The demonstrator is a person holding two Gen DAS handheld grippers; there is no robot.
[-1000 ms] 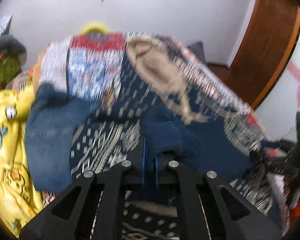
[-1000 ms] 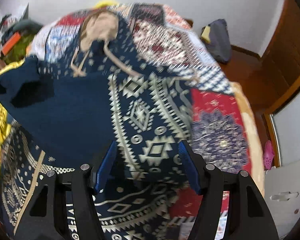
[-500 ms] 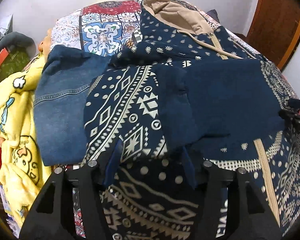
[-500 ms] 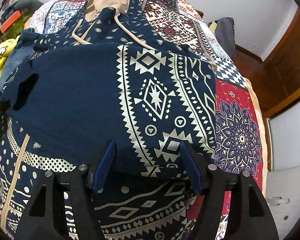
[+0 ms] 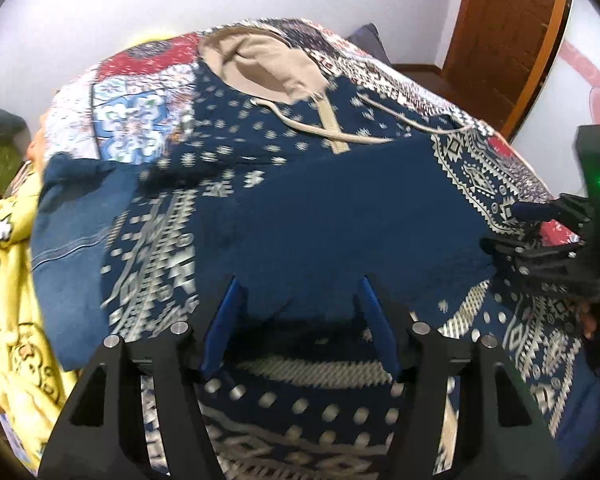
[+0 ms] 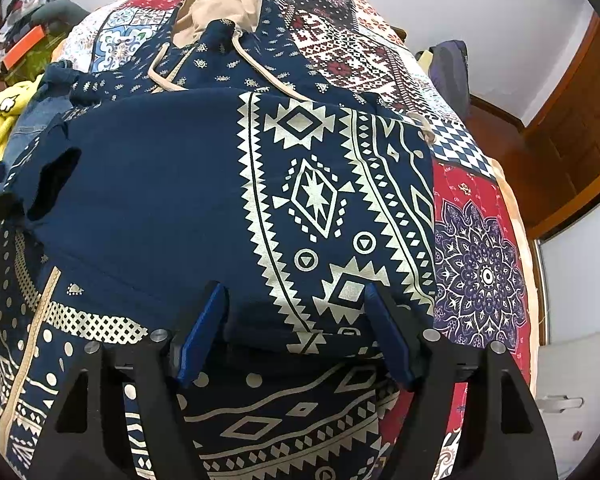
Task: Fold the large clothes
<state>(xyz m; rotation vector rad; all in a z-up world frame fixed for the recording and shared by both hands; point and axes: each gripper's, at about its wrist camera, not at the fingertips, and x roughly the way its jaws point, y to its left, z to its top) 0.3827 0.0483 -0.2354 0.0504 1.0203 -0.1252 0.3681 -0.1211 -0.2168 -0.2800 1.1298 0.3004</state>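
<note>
On our left, the left gripper (image 5: 298, 320) has just been opening, jaws spread above the navy patterned hoodie (image 6: 220, 184) lying folded on the patchwork bedspread (image 6: 480, 264). Our right gripper (image 6: 296, 332) has also widened, pinching nothing.

The hoodie (image 6: 204, 184) is dark blue with cream zigzags, diamonds and dots; its hood lining (image 6: 220, 8) is tan. The bedspread (image 6: 480, 264) at the right has red, white and blue flower squares. Jeans (image 5: 72, 216) at the left are blue. A blanket (image 5: 4, 280) at far left is yellow with cartoons.
</note>
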